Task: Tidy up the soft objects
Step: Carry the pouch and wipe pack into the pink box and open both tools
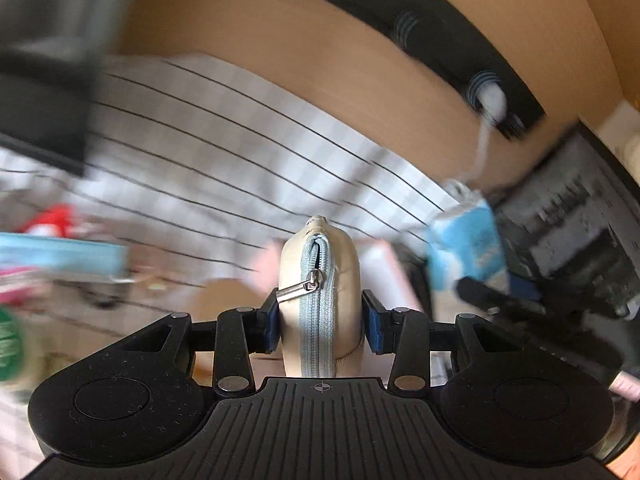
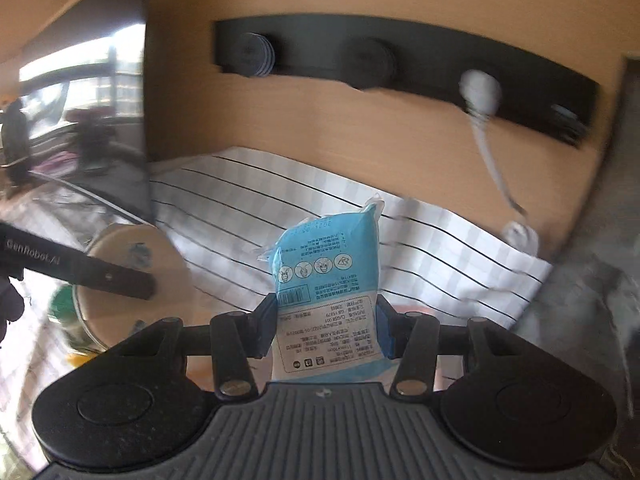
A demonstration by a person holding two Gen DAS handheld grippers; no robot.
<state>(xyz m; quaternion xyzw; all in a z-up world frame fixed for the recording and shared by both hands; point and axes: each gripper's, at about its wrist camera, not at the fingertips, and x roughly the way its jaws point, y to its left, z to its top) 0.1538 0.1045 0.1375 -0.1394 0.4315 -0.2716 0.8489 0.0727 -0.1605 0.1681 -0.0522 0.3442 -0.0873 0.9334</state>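
From the left wrist view, your left tongs (image 1: pixel 320 316) are part-closed on a cream fabric pouch with a pale blue zipper (image 1: pixel 318 280), the blue pads pressing its two flat sides. The pouch stands on edge between the pads, its long axis running away from the camera, zipper edge facing up and the silver pull tab (image 1: pixel 298 289) hanging to the left. It is carried in the air above the white tablecloth with thin black stripes (image 1: pixel 224 152). The background is smeared, so you are moving fast; the grip sits low on a soft body, and a quick swing could let the pouch tip or slide out. The right tongs' arm and the blue packet (image 1: pixel 464 240) sit close on the right, so the two loads could knock together.

From the right wrist view, your right tongs (image 2: pixel 326 328) are part-closed on a blue and white plastic packet of soft goods with printed text (image 2: pixel 326 276). It points away from the camera and upward, long axis along the fingers, crimped end (image 2: pixel 374 204) farthest out. The slick film could slip under a jerk. The left tongs' black finger (image 2: pixel 80 270) crosses the cream pouch on the left, near enough to collide.
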